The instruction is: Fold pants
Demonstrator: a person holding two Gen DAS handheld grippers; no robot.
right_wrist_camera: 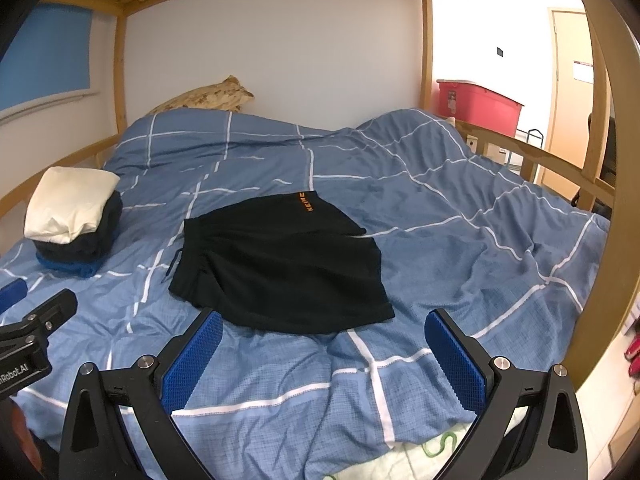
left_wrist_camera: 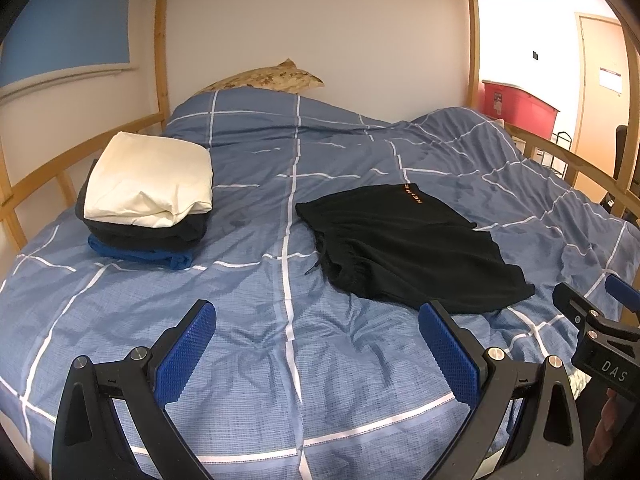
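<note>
Black shorts with orange lettering lie folded flat on the blue checked duvet, right of the middle; they also show in the right wrist view. My left gripper is open and empty, hovering above the duvet in front of and left of the shorts. My right gripper is open and empty, just in front of the shorts' near edge. The right gripper also shows at the right edge of the left wrist view, and the left gripper at the left edge of the right wrist view.
A stack of folded clothes, cream on top of dark and blue items, sits at the left of the bed; it also shows in the right wrist view. A patterned pillow lies at the head. Wooden bunk rails border the bed. A red bin stands beyond.
</note>
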